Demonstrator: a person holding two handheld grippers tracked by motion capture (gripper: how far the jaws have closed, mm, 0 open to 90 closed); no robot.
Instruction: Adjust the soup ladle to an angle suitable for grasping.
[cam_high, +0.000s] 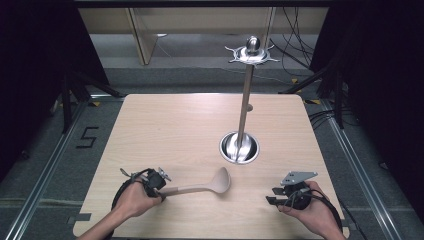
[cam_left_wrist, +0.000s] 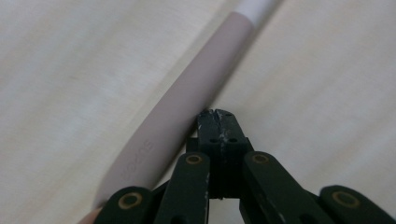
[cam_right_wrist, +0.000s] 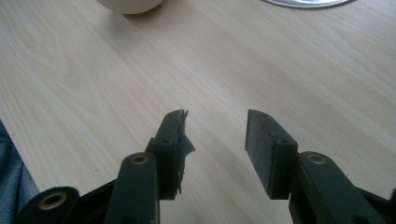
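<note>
Left tongs (cam_high: 161, 187) pressed together at the ladle (cam_high: 200, 187) handle end, lower left of centre in the high view. In the left gripper view the jaws are closed just beside the handle (cam_left_wrist: 187, 102), not around it, so no grasp yet. Ladle lies flat on the desk (cam_high: 165, 130), bowl pointing right. Right tongs (cam_high: 272, 195) spread, empty, lower right. Likely aim is hanging it on the steel hook stand (cam_high: 246, 100) at upper centre; everything left. Pale wood desk, dark room, grey floor, cables behind.
</note>
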